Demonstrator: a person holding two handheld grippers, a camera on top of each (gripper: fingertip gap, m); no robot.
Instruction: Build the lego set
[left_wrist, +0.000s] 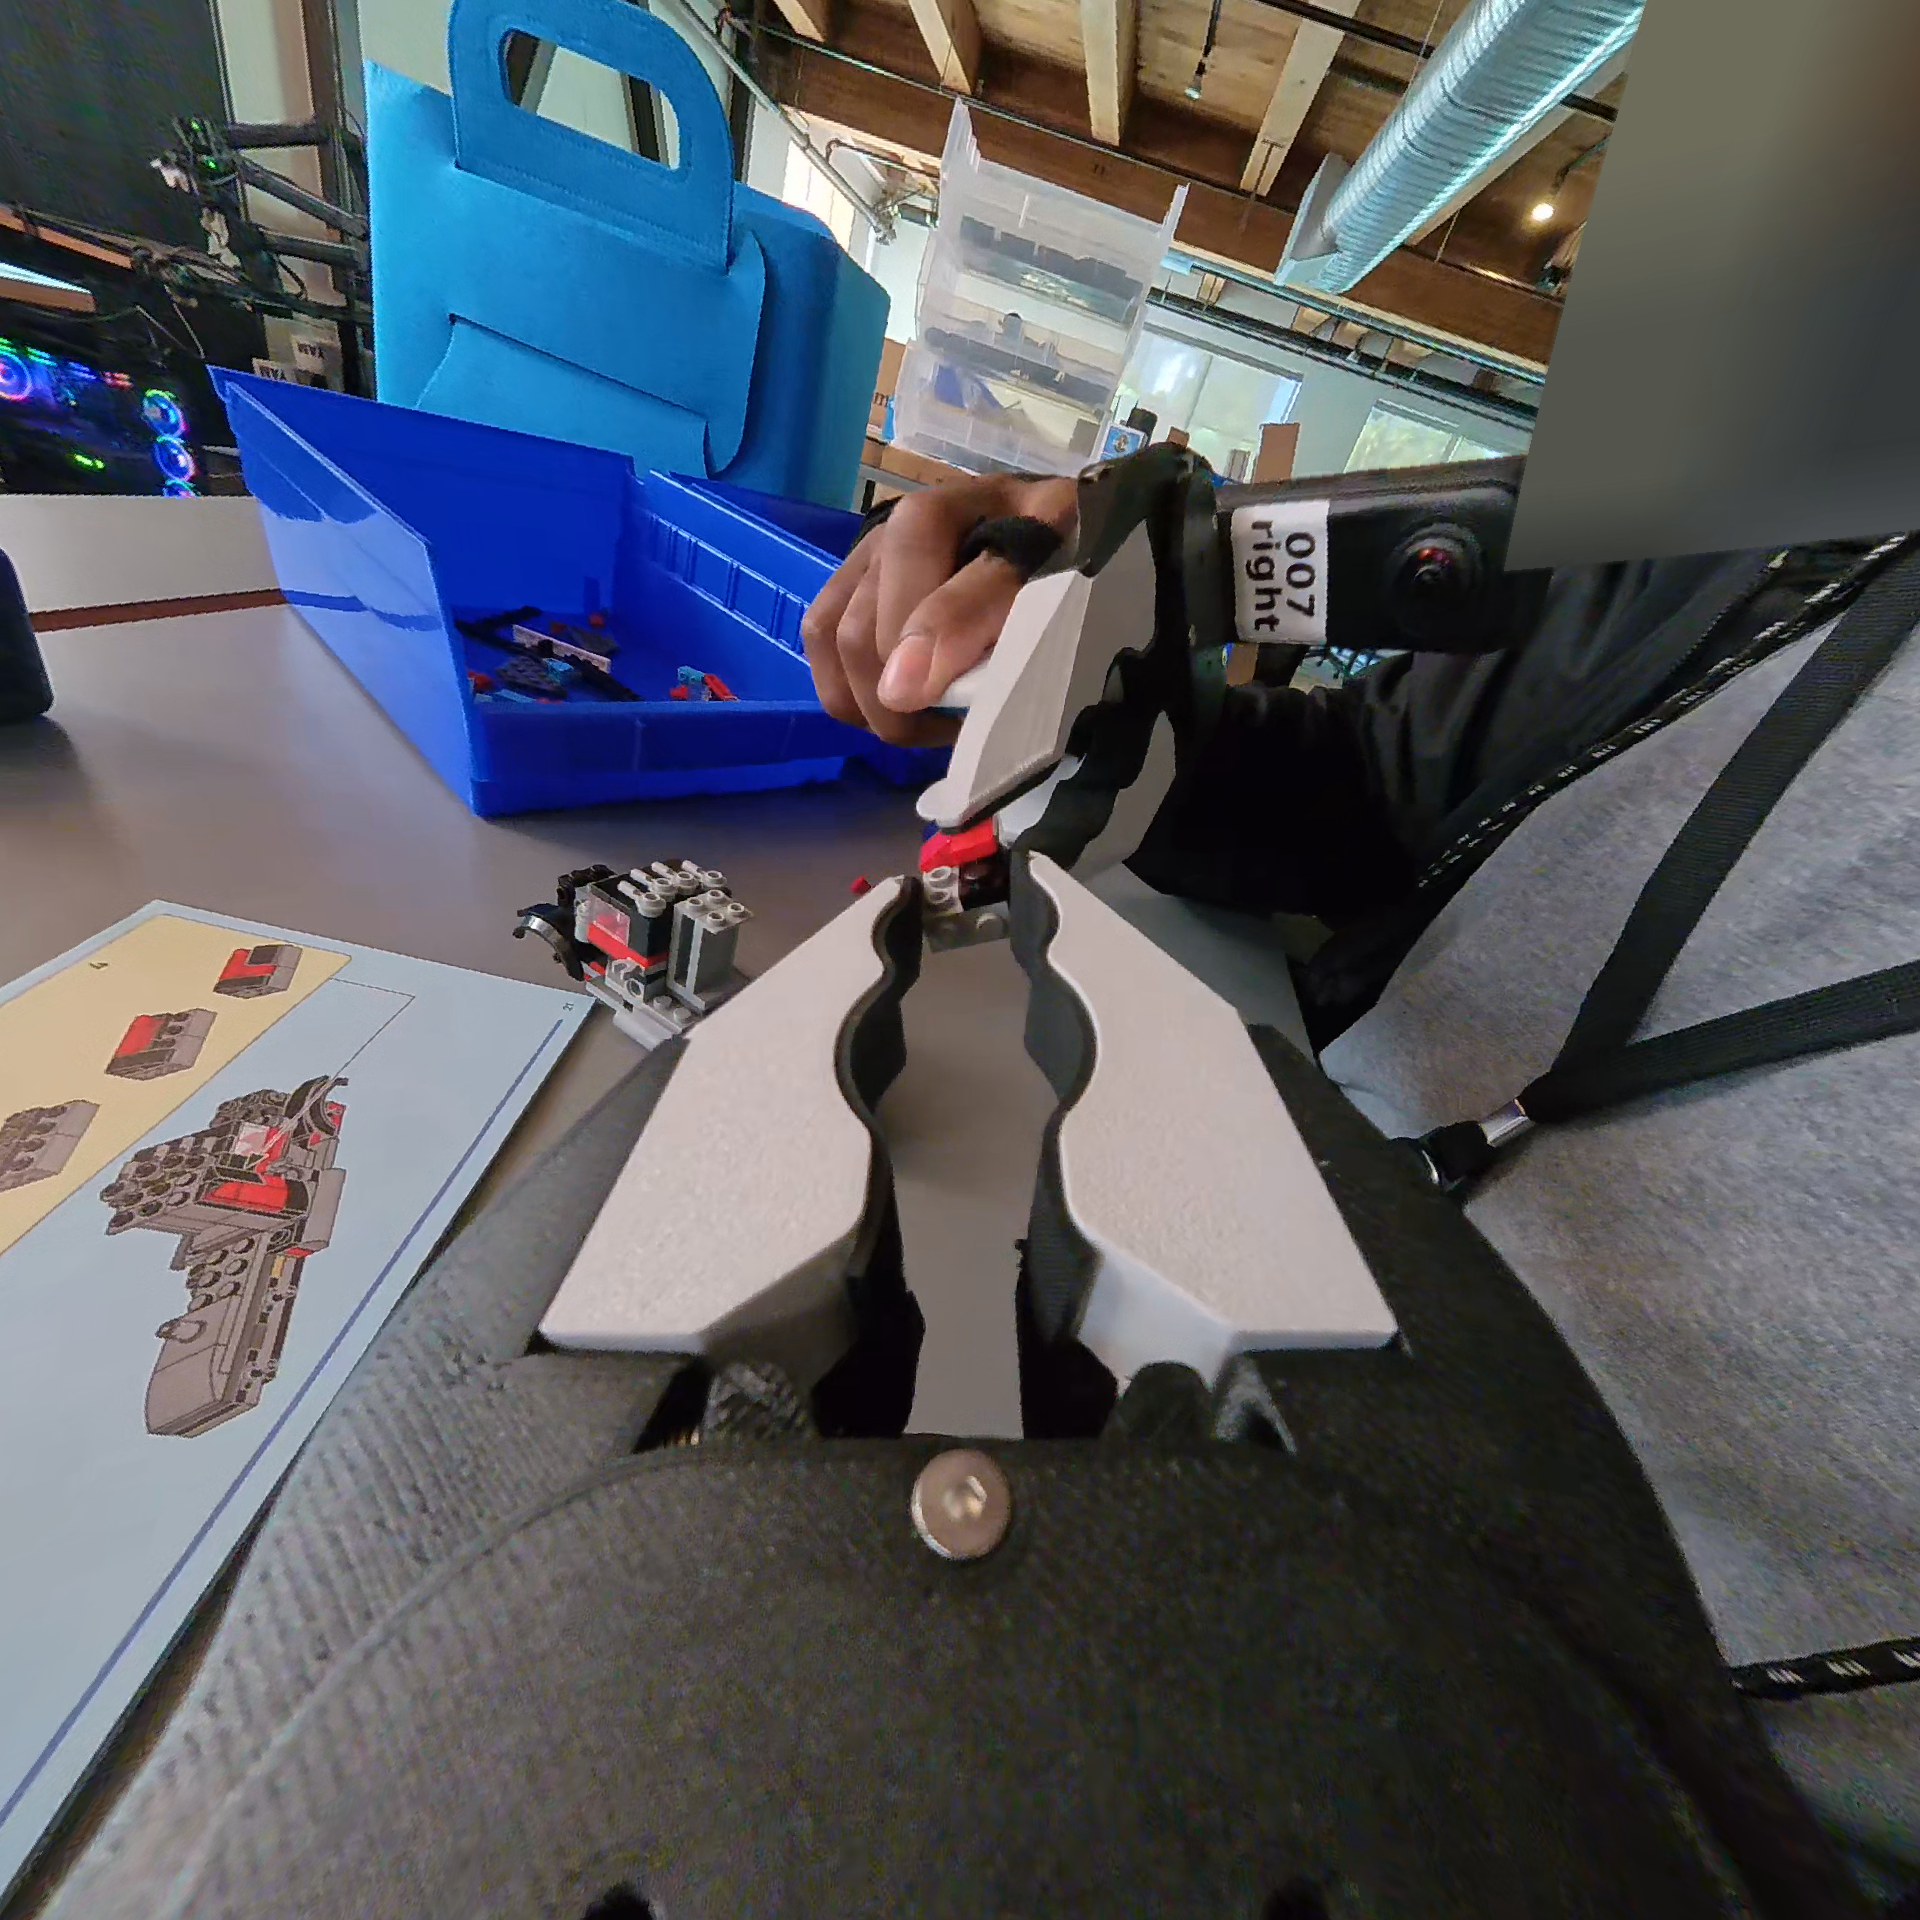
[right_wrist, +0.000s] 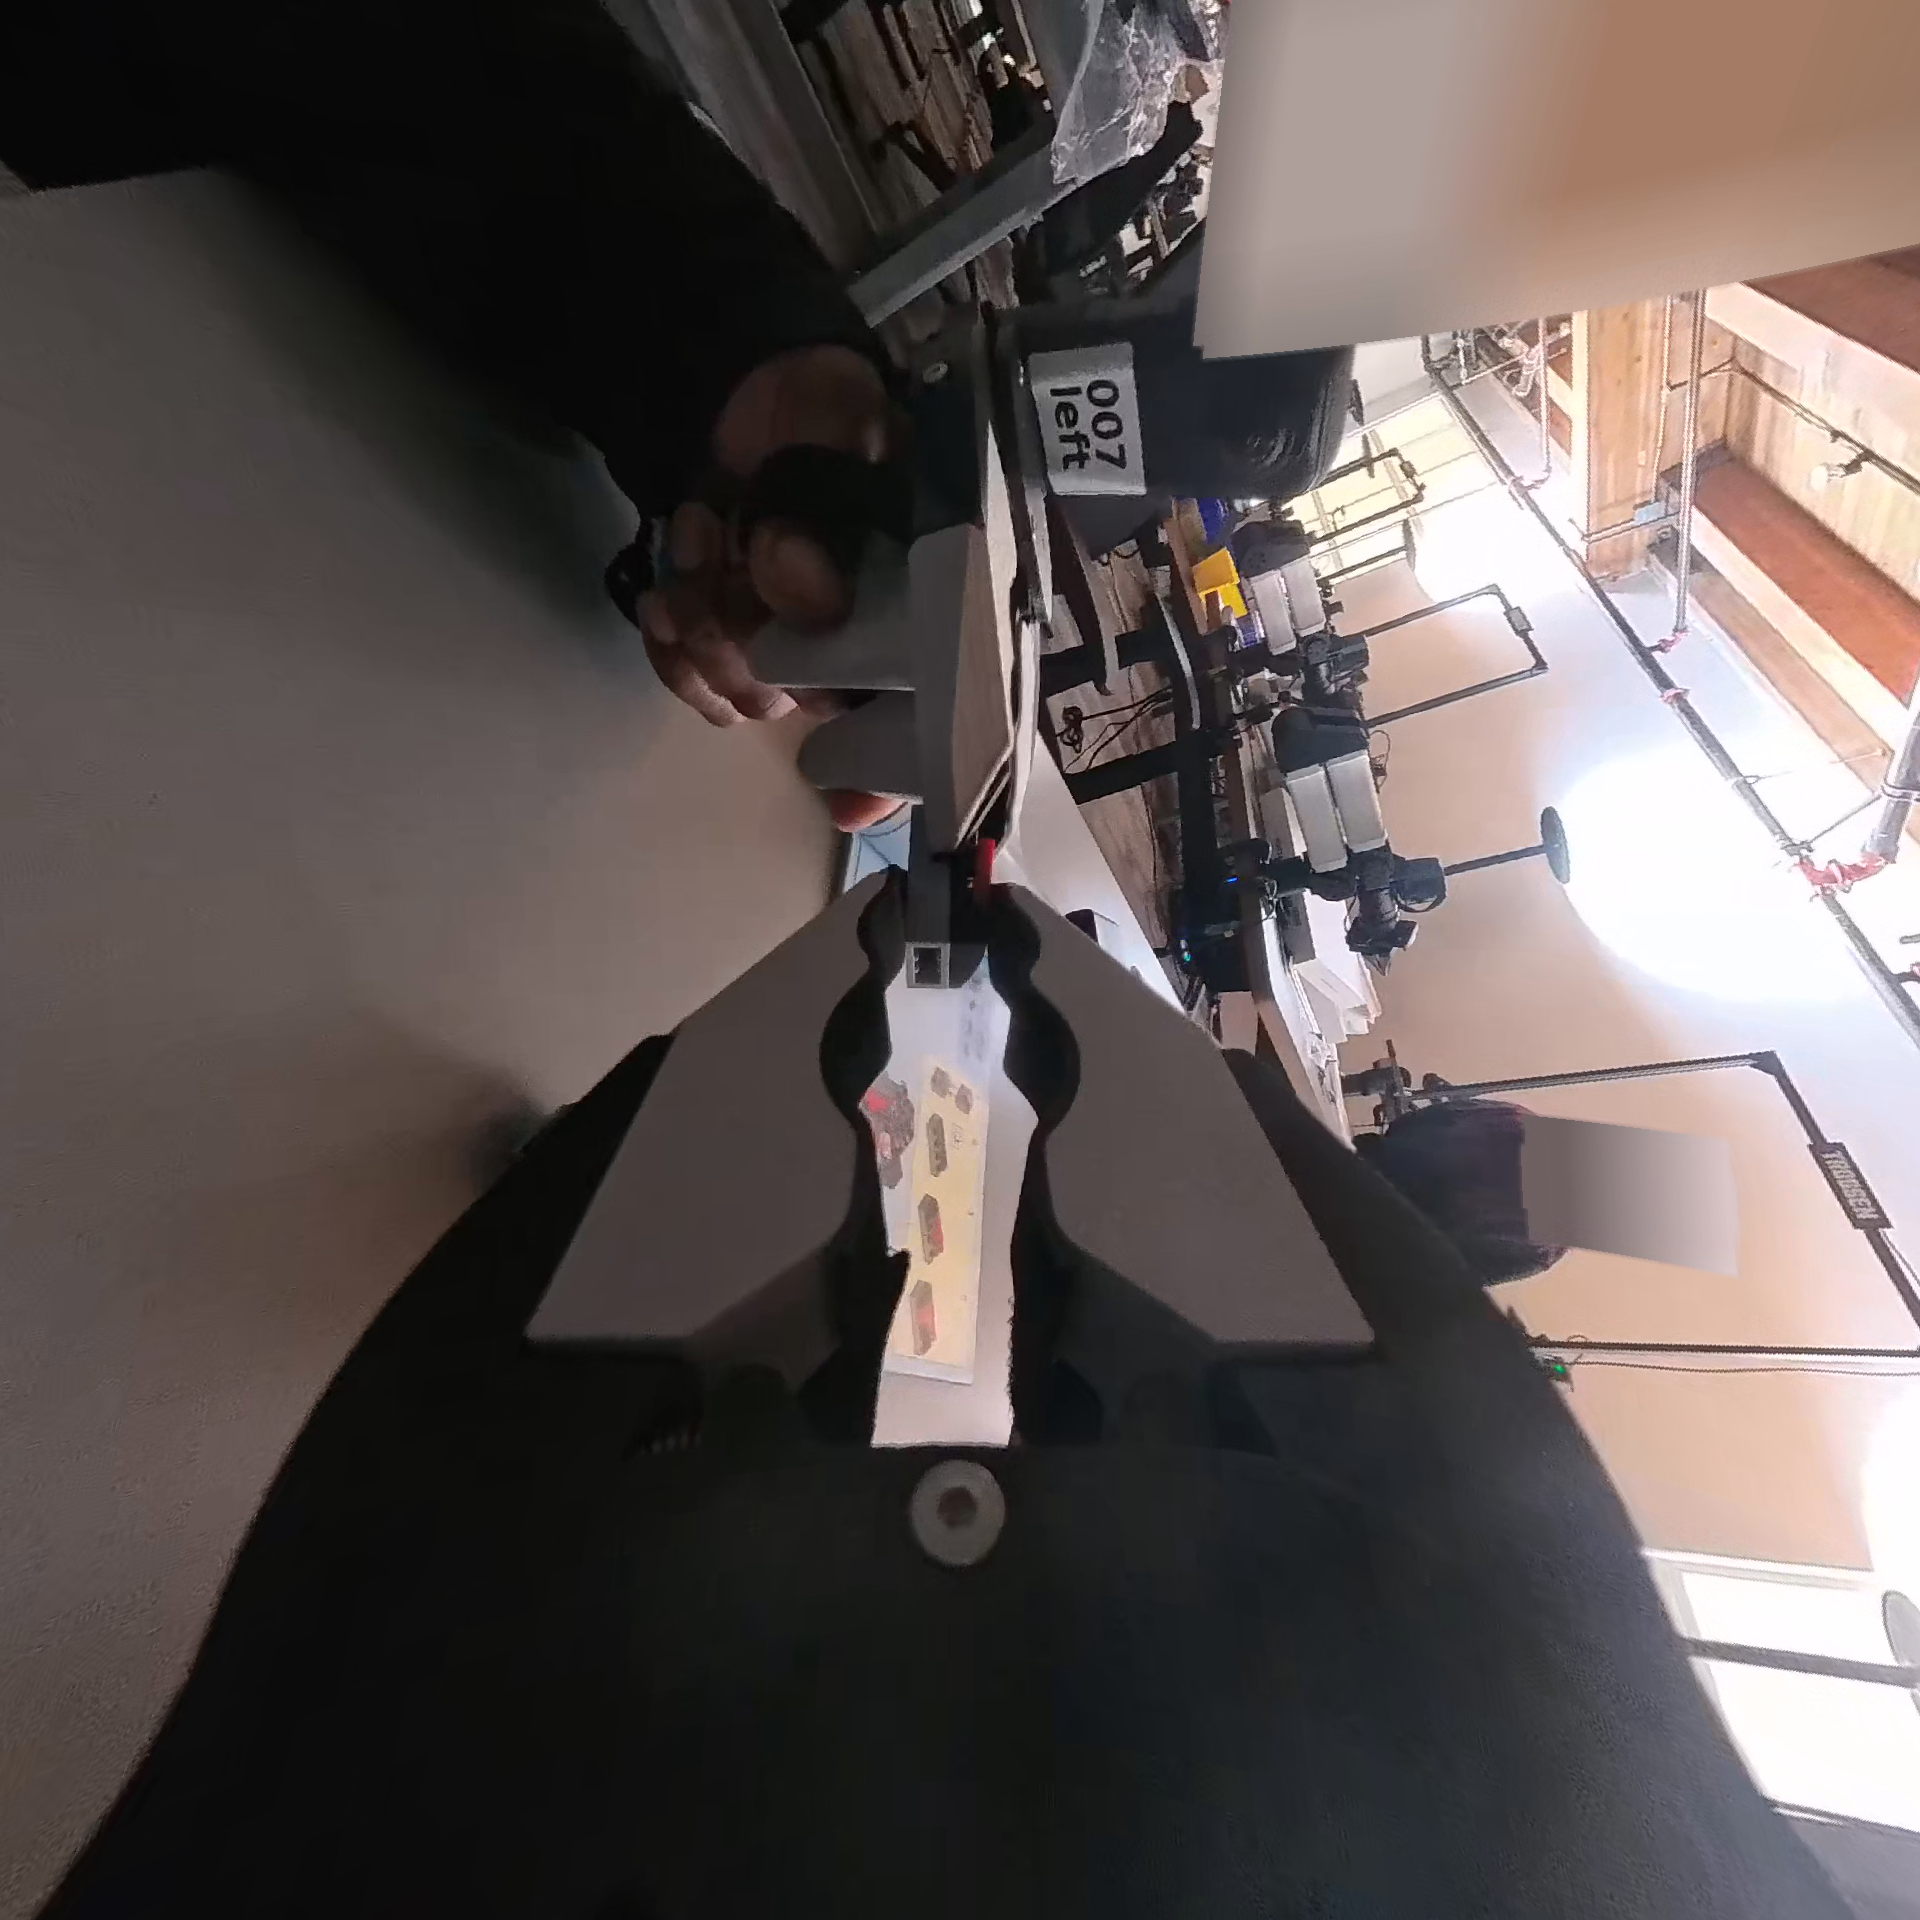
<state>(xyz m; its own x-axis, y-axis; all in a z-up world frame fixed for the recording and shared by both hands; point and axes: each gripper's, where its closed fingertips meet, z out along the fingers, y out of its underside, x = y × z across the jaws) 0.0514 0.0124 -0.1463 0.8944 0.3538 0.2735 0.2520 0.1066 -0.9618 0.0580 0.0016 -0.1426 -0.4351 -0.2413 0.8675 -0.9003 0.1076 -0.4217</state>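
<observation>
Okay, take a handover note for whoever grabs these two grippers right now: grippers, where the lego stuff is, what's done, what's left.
Left gripper: shut on the small grey and red sub-assembly, held above the table.
Right gripper: tips meet the left's at that sub-assembly, closed on its red piece.
Partly built model stands on the table beside the instruction booklet.
Loose pieces remain in the blue bin.
Done: model partly built.
Left: finish the sub-assembly, attach it, use remaining pieces.

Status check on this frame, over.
Left gripper and right gripper both shut on small lego assembly. Bigger build beside instruction sheet. Nothing blocking.
</observation>
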